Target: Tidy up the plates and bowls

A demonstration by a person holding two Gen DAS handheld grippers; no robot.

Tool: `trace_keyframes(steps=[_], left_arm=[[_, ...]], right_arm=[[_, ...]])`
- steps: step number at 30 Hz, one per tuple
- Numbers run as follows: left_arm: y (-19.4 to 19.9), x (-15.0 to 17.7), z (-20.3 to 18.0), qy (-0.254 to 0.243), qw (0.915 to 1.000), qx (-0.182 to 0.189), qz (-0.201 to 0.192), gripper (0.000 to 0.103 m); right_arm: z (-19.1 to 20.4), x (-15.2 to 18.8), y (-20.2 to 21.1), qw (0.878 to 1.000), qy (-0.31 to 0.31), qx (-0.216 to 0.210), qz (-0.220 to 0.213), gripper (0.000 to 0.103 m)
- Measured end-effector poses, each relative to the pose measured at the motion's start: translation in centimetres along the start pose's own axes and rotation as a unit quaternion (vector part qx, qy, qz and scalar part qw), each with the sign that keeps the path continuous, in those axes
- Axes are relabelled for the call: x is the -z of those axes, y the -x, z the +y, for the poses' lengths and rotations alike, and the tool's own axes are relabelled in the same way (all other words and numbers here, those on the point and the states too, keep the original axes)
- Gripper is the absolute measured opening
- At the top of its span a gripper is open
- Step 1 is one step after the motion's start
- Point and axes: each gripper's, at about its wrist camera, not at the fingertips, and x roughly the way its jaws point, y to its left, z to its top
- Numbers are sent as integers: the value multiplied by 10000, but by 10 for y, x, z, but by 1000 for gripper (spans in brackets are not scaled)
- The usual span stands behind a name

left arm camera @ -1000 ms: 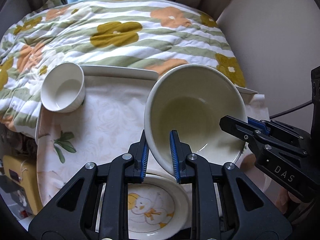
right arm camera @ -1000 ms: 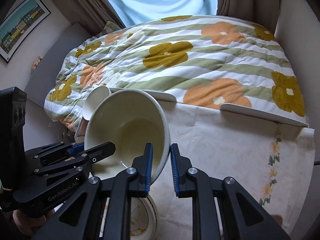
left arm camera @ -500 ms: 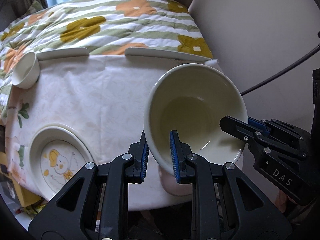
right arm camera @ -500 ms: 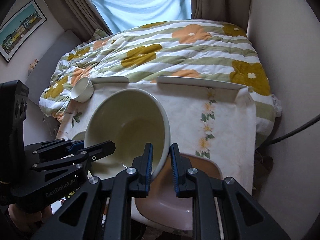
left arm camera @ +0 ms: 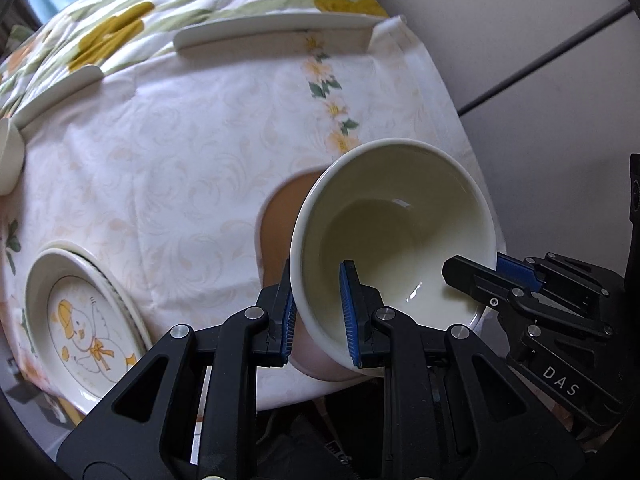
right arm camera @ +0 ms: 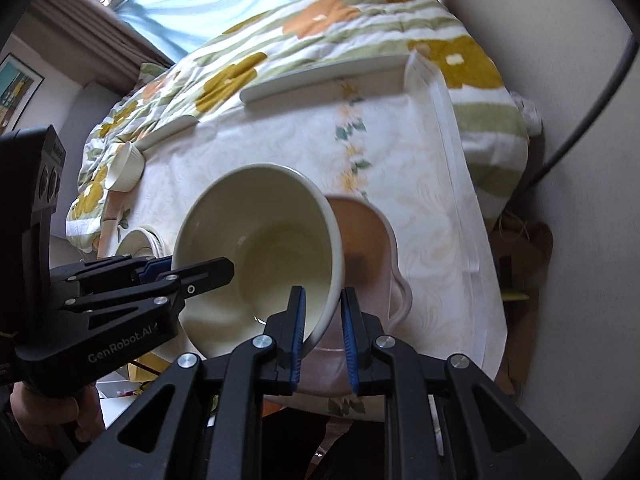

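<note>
Cream ceramic bowl [left arm camera: 394, 236] held tilted in the air over the near right corner of the table [left arm camera: 168, 152], mouth turned toward both cameras. Clamped on opposite sides of the rim: left hand-held gripper [left arm camera: 318, 312] pinching the near-left wall, one blue pad inside and one outside; right hand-held gripper [right arm camera: 322, 318] pinching the near-right wall the same way. Directly beneath and behind the bowl, a pink bowl with a brown inside [right arm camera: 366, 240], resting on the pale patterned tablecloth near the table edge. Toward the left edge of the table, a stack of plates with a duck picture [left arm camera: 80, 316] on the top one. Far left, a small white cup [right arm camera: 125, 168] lying on its side by the far edge. Beyond the table, a bed covered with a flowered quilt [right arm camera: 320, 28] in green, orange and mustard.
</note>
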Motion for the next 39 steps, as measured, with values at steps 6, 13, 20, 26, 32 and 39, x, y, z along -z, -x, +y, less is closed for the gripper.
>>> trace_keyframes(steps=[6,13,20,26,32,39], left_arm=[[-24,0,-2,-294,9993,-80,234,18],[-40,0,-4,-511,9976,-249,384,18],[-49,-3,-11,-677,9958,-504,351,18],[-57,-2,-26,-1084,9890,-948,336,18],[-55,0,-25,-1063,9894,-929,350,18],[-54,-2,-20,-973,9910,-808,429,18]], right_arm=[[-10,11,-22,9992,-317,32,232,16],[-14,18,-34,9981,-483,109,364,16],[-16,21,-38,9975,-631,65,319,16],[-17,20,-36,9973,-671,70,293,16],[-18,20,-36,9975,-646,75,289,16],[-17,21,-36,9980,-551,37,310,16]])
